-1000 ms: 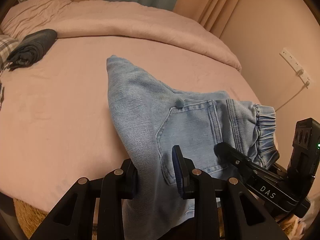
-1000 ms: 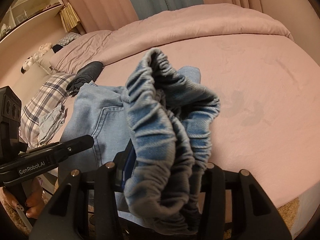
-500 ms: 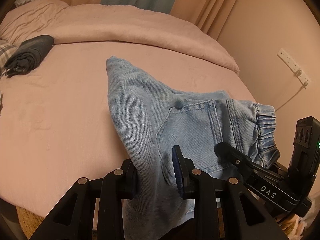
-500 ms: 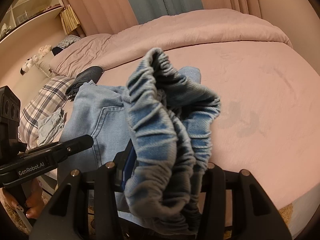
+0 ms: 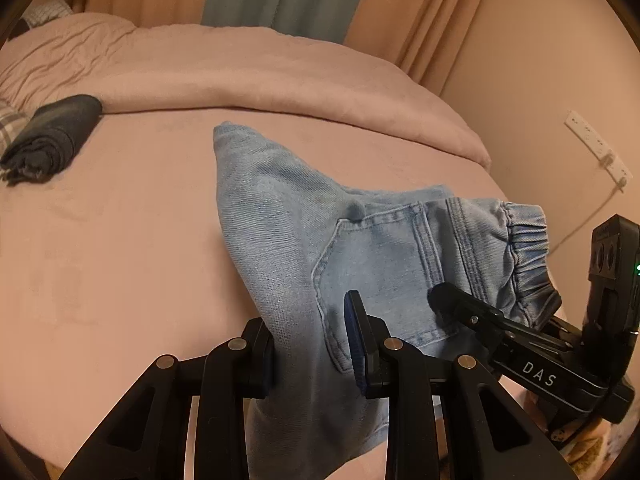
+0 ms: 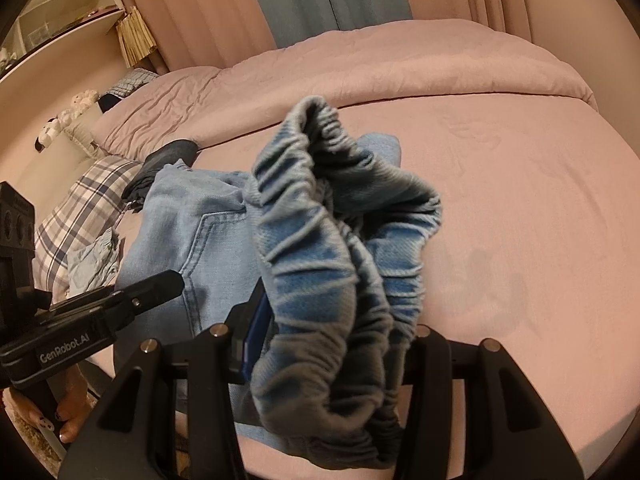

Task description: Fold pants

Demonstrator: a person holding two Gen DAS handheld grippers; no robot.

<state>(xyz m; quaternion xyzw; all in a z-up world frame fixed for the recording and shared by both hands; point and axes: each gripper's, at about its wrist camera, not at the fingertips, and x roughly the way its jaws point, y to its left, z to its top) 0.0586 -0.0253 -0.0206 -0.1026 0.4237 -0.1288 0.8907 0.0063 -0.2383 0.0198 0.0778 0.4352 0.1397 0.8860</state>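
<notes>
Light blue denim pants (image 5: pixel 288 232) with a back pocket and an elastic waistband hang between both grippers above the near edge of the pink bed (image 5: pixel 120 240). My left gripper (image 5: pixel 310 344) is shut on a fold of the leg fabric. My right gripper (image 6: pixel 340 344) is shut on the bunched elastic waistband (image 6: pixel 320 240), which hides its fingertips. The right gripper also shows in the left wrist view (image 5: pixel 520 344), and the left gripper shows in the right wrist view (image 6: pixel 92 320).
A rolled dark garment (image 5: pixel 52 136) lies at the bed's left. A folded pink duvet (image 5: pixel 260 72) runs across the far side. A plaid cloth (image 6: pixel 80 208) and a small blue garment (image 6: pixel 94 264) lie at the left. A wall power strip (image 5: pixel 598 146) is at the right.
Both views have shifted a little lower and nearer over the bed. The pants stay gripped in both grippers in the same hold.
</notes>
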